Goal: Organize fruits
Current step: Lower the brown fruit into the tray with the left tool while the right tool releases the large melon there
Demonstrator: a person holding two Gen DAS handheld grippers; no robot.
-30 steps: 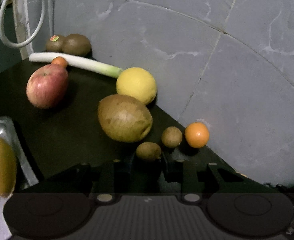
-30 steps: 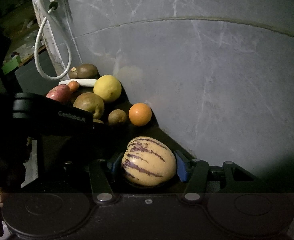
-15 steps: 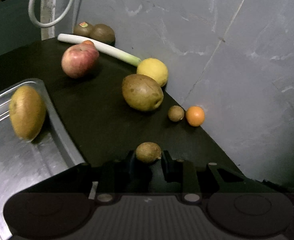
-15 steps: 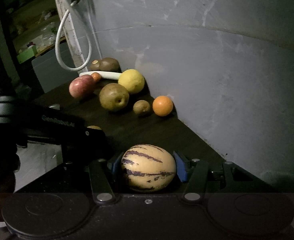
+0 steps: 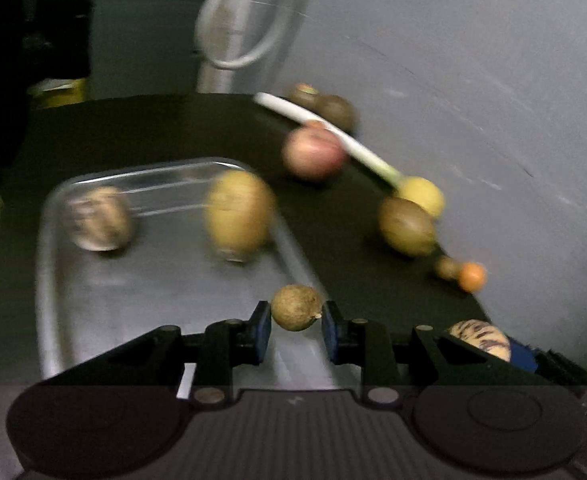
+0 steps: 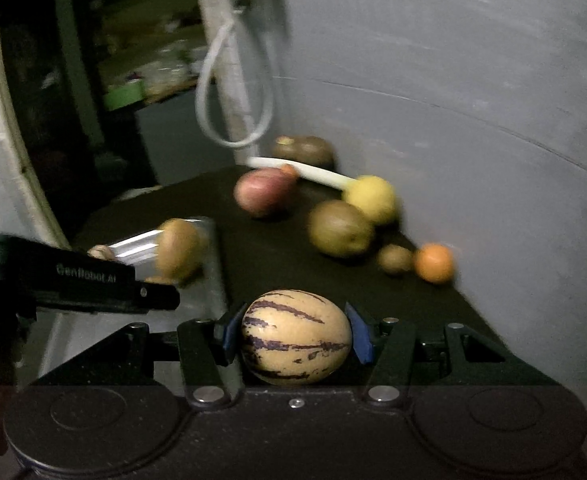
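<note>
1. Blue pads of the left claw (image 5: 296,325) are pinching a small brown fruit (image 5: 296,307) across its middle, holding it in the air over the near right edge of the steel tray (image 5: 49,280).
2. Striped cream-and-purple, the melon-like fruit (image 6: 296,341) is sitting clamped in the right claw (image 6: 296,338), pads at its three and nine o'clock sides, above the black table (image 6: 285,256).
3. Inside the tray, a mottled fruit (image 5: 99,219) is lying at ten o'clock from the left claw and a yellow-brown one (image 5: 238,213) at eleven; both are blurred.
4. Loose on the table at one to two o'clock are lying an apple (image 5: 313,153), a lemon (image 5: 421,197), a large brown fruit (image 5: 407,226), a small brown one (image 5: 446,268) and an orange (image 5: 472,276).
5. Judging by looks, the small fruit is light and firm, so a gentle squeeze across its widest part should do. The striped fruit seems smooth, heavier and bruisable, so it is asking for a central hold and a low, soft release.
</note>
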